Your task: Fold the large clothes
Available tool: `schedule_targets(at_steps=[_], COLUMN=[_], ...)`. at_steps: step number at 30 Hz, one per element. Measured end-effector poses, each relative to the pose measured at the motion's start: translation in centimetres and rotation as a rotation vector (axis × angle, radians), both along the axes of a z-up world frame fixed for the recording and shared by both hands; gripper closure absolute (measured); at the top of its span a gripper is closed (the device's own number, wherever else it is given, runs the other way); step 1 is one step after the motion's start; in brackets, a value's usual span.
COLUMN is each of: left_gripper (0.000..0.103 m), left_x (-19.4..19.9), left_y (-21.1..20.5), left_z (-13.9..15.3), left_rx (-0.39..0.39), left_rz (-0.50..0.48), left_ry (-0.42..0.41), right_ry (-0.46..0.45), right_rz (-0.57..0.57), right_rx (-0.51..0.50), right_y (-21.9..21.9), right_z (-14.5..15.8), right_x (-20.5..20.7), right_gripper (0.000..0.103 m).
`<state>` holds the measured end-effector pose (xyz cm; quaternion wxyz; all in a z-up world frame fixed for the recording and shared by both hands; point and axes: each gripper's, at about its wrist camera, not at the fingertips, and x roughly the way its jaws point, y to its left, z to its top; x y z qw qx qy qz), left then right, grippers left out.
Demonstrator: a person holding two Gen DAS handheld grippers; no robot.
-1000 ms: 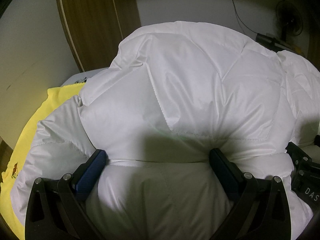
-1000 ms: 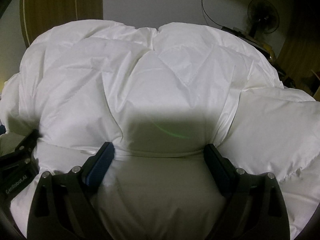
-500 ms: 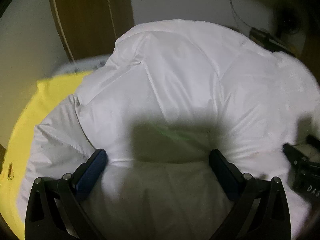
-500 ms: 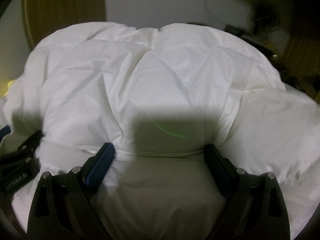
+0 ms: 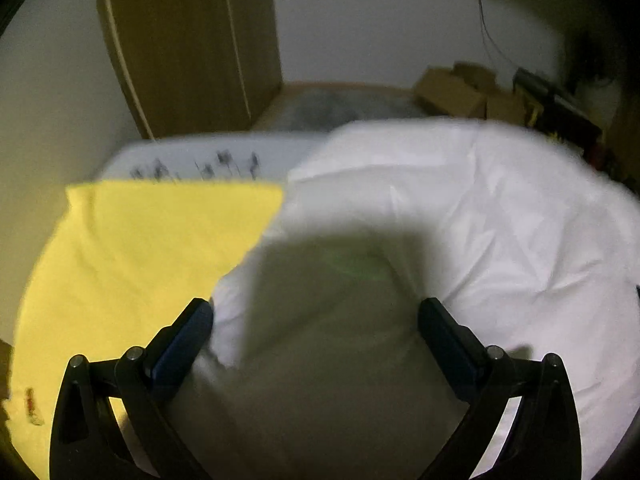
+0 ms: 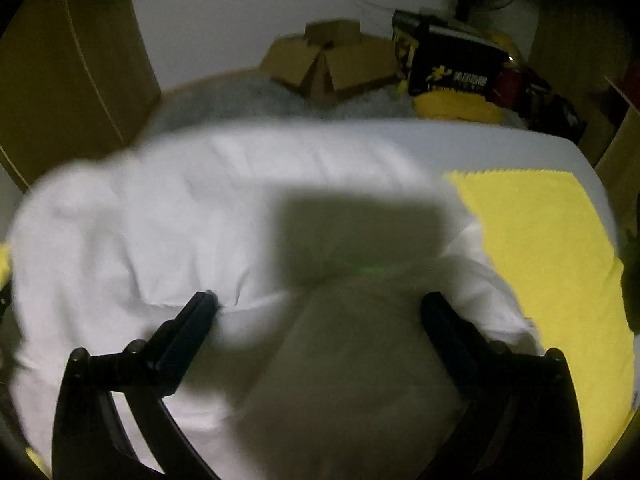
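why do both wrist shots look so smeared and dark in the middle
Left wrist view: motion blur smears the white padded garment and yellow cloth; a boxy shadow sits ahead of the left gripper. Right wrist view: same blur and shadow ahead of the right gripper; fisheye corners go black.

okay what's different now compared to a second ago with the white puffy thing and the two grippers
The white padded garment has dropped from a tall mound to a lower heap, uncovering the yellow cloth and cardboard boxes. Both views are now motion-blurred. The left gripper and right gripper remain wide open around the fabric.

Both wrist views close, facing forward, sharing white garment (image 5: 460,216) (image 6: 160,208).
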<state>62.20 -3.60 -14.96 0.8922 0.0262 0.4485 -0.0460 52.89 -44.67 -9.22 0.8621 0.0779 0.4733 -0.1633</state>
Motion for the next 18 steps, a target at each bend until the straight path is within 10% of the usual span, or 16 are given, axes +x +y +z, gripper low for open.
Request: schedule_targets(at_steps=[7, 18], left_gripper=[0.000, 0.000], left_x=[0.5, 1.6], left_y=[1.2, 0.6], left_z=[-2.2, -3.0], left_rx=[-0.118, -0.085], left_rz=[0.037, 0.036], left_ry=[-0.014, 0.031], right_ry=[-0.020, -0.029], right_rz=[0.029, 0.029], right_rx=[0.031, 0.010], right_y=[-0.3, 1.0], right_z=[-2.5, -3.2], right_x=[1.3, 1.5], right_gripper=[0.000, 0.000])
